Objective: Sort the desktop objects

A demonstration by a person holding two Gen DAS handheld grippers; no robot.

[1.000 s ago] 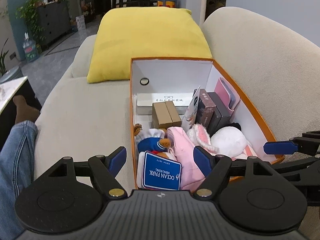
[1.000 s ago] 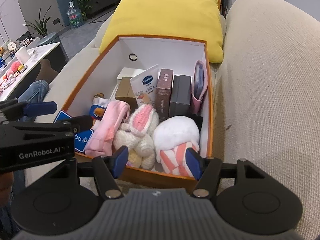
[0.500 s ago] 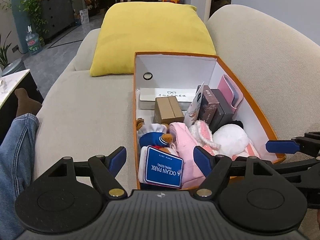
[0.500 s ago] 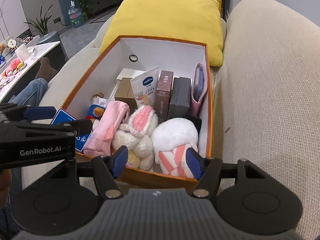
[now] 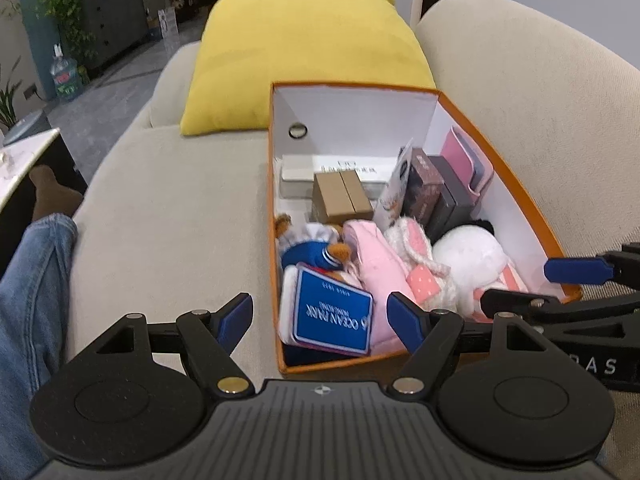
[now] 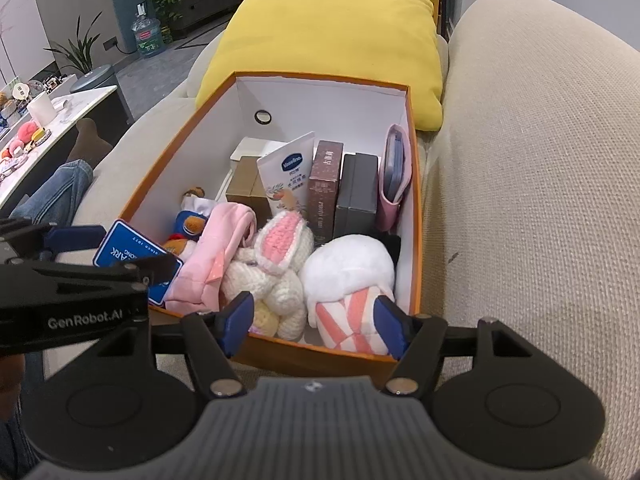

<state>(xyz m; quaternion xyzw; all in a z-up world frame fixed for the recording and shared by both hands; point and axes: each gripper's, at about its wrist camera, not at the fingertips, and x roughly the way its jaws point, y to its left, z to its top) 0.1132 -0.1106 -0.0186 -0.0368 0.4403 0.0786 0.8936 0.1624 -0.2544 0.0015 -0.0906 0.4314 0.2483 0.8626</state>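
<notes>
Location: a home living room. Indicators: a beige sofa (image 6: 520, 200) carrying a yellow cushion (image 6: 332, 40), potted plants (image 5: 68, 4) on a dark cabinet (image 5: 116, 28), and a water jug (image 6: 146, 36) on the floor.

The white box (image 5: 340, 166) print is too blurred to read; toys hide the orange box (image 6: 416, 200) floor.
</notes>
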